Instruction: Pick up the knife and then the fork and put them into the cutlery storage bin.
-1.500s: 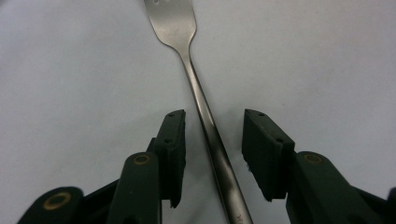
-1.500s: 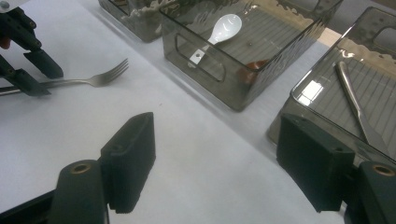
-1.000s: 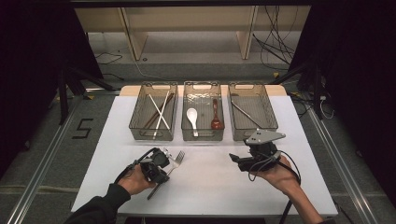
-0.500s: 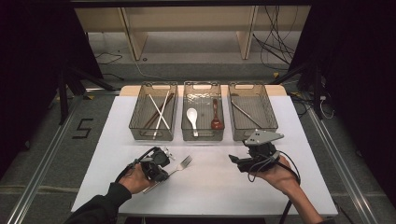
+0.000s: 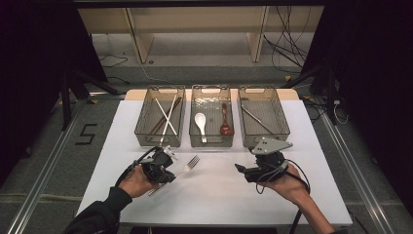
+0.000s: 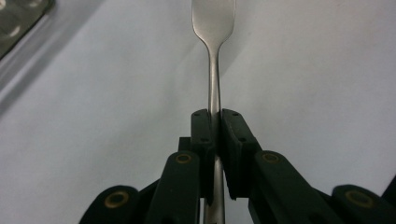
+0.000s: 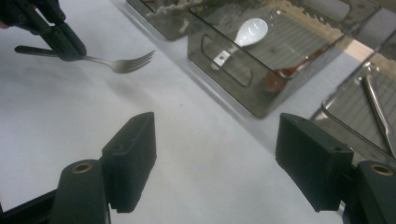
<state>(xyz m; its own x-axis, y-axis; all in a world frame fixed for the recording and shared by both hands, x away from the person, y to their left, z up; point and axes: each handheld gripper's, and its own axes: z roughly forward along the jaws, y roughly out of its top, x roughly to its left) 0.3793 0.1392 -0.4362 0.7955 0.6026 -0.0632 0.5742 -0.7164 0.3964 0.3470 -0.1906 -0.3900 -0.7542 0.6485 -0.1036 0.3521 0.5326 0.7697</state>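
Lower left of the high view, the left hand-held gripper [image 5: 168,168] grasps the fork [image 5: 187,165] by its handle; the right hand-held gripper [image 5: 242,170], lower right, is released over the worktop [image 5: 219,195].

Bright overhead light on the white table [image 5: 214,195], dark surroundings; close views soft, with faint shadows.
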